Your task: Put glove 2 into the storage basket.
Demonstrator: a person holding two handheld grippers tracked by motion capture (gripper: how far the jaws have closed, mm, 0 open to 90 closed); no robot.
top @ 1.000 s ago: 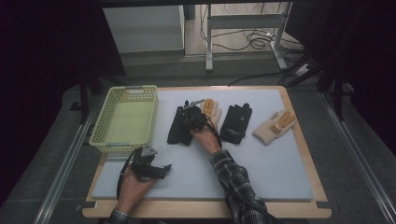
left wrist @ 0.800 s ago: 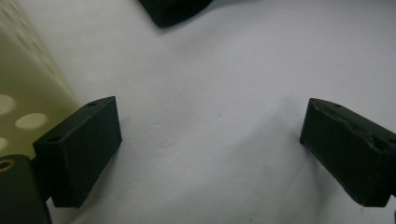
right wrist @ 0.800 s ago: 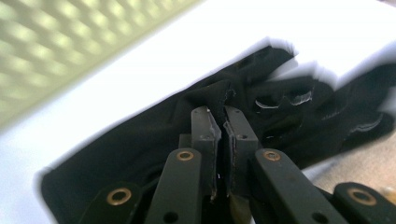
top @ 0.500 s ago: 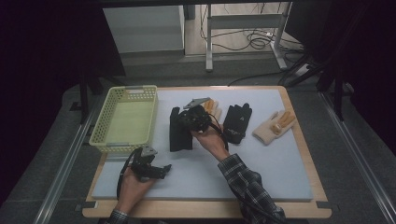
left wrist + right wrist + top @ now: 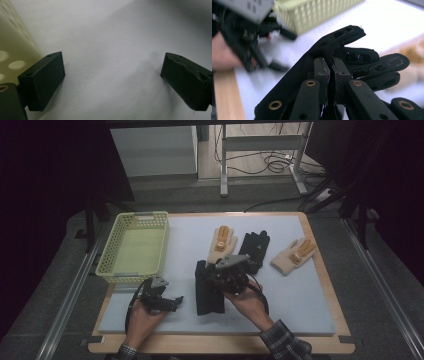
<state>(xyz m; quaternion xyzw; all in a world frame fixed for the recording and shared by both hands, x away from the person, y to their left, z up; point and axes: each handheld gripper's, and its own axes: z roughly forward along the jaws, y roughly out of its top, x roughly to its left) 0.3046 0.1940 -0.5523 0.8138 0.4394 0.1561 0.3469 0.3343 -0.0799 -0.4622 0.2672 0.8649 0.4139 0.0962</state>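
1. We find the right gripper with its fingers clenched on a black glove; in the right gripper view the two black pads sit almost together with the glove's fabric pinched between them.
2. In that view the glove's own fingers splay out past the pads, and the rest of the fabric hangs below and to the left of the grip.
3. In the high view the right gripper is held in the person's right hand over the middle of the tabletop, and the black glove trails from it as a dark strip toward the person's side.
4. The left gripper has its fingers released: they stand wide apart with only the pale mat between them, grasping nothing.
5. In the high view the left gripper sits low at the near left of the mat, in the person's left hand, just in front of the yellow-green basket.
6. The basket's perforated wall stands just beside the left gripper's left-side pad.
7. Beyond the right gripper we note three more gloves on the mat: a beige glove with orange fingers, a second black glove just beside it, and another beige glove farther right.
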